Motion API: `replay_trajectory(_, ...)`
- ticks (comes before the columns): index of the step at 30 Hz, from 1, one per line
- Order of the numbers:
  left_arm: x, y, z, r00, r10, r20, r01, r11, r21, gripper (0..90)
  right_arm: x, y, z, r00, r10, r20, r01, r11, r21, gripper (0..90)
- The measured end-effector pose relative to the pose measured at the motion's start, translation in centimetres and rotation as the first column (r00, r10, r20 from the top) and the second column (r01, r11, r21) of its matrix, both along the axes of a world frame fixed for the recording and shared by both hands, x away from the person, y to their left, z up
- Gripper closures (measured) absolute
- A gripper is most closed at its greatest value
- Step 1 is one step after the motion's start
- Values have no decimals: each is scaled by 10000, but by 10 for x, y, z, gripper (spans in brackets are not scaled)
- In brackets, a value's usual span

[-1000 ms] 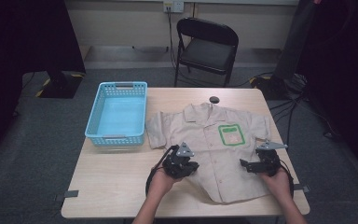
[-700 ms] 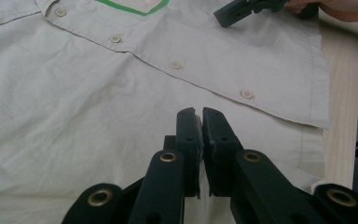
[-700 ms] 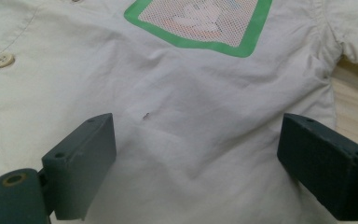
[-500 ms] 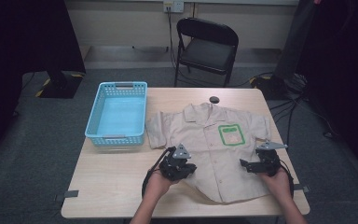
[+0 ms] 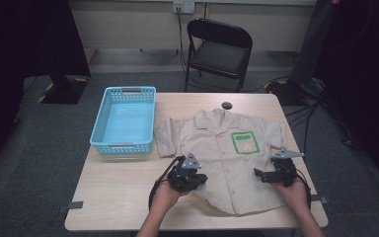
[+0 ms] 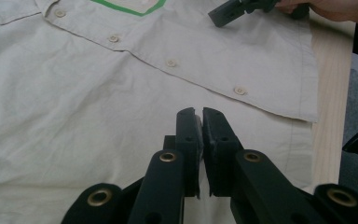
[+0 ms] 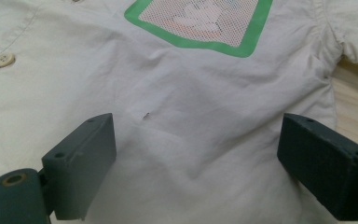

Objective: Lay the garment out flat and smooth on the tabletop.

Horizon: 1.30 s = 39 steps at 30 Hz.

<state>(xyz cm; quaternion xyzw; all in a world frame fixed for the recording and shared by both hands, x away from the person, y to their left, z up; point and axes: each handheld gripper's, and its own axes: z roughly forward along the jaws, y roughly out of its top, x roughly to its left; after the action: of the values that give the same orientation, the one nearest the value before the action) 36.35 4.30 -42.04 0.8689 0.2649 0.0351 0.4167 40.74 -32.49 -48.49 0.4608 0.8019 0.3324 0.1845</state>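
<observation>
no readable text, green-framed patch on shirt (image 5: 227, 153) illegible

Wooden bench (image 5: 128, 197), light top, grey carpet all round. Beige short-sleeved shirt (image 5: 227, 168) spread flat on right half, collar toward far edge, button row down middle, green-bordered patch (image 5: 245, 142) on chest. Light blue perforated basket (image 5: 124, 120) on left far corner, just beside shirt's sleeve. Small dark round object (image 5: 226, 105) near far edge, above collar. Left tool (image 5: 200, 178) over shirt's lower left hem, held in hand. Right tool (image 5: 258, 174) over shirt's lower right side, pointing inward. Black folding chair (image 5: 218, 52) beyond bench.
</observation>
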Motion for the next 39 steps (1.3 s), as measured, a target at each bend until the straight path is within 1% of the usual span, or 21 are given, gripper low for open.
replay_trajectory(13, -7, 4, 1, 10000, -39, -6, 39, 10000, 29, 852, 0, 0, 0, 10000, 3, -2, -3, 10000, 0, 105)
replay_trajectory(15, -8, 5, 2, 10000, -35, -32, 35, 10000, -29, 850, 0, 0, 0, 10000, 5, -3, -5, 10000, -1, 105)
replay_trajectory(23, -11, 10, 3, 9999, -59, -105, 60, 10000, 29, 843, 0, 0, 0, 10000, 7, -4, -7, 10000, -1, 105)
replay_trajectory(31, -13, 21, 1, 9997, 10, -234, -13, 9999, -134, 840, 0, 0, 0, 10000, 9, -2, -9, 10000, 1, 105)
replay_trajectory(35, -17, 24, -2, 9995, 32, -308, -39, 9998, -205, 831, 0, 0, 0, 10000, 10, -3, -10, 10000, 2, 105)
replay_trajectory(38, -20, 24, -2, 9997, -28, -257, 29, 10000, 53, 828, 0, 0, 0, 10000, 9, -3, -9, 10000, 0, 105)
replay_trajectory(39, -20, 25, -3, 9996, -18, -274, 19, 10000, 42, 828, 0, 0, 0, 10000, 9, -3, -9, 10000, -1, 105)
